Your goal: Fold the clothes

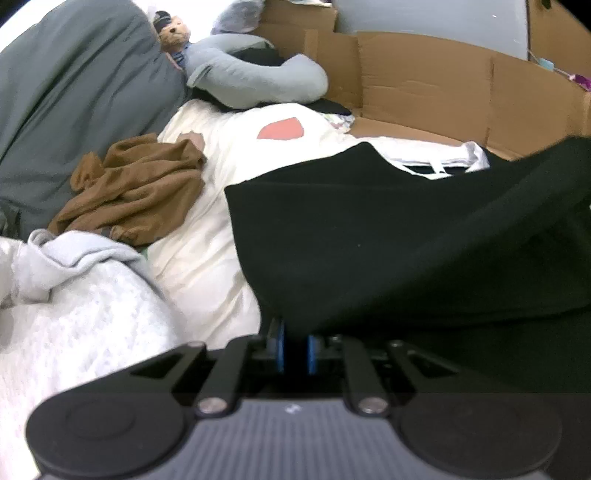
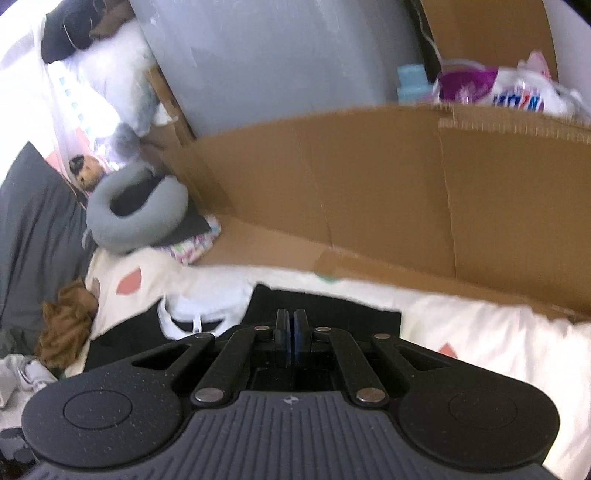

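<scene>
A black garment (image 1: 369,229) lies spread on the cream bedding (image 1: 207,229). Its near corner is pinched between the blue pads of my left gripper (image 1: 295,341), which is shut on it. The right side of the cloth rises in a taut fold toward the frame's right edge. In the right wrist view my right gripper (image 2: 293,317) has its pads pressed together at the edge of the black garment (image 2: 351,310), which hangs lifted just past the fingertips. A white garment (image 2: 207,310) lies under the black one's far edge.
A crumpled brown garment (image 1: 136,195) and a pale grey cloth (image 1: 74,258) lie to the left. A grey neck pillow (image 1: 251,81) and a stuffed toy (image 1: 173,35) sit at the back. A cardboard wall (image 2: 369,184) borders the bed's far side.
</scene>
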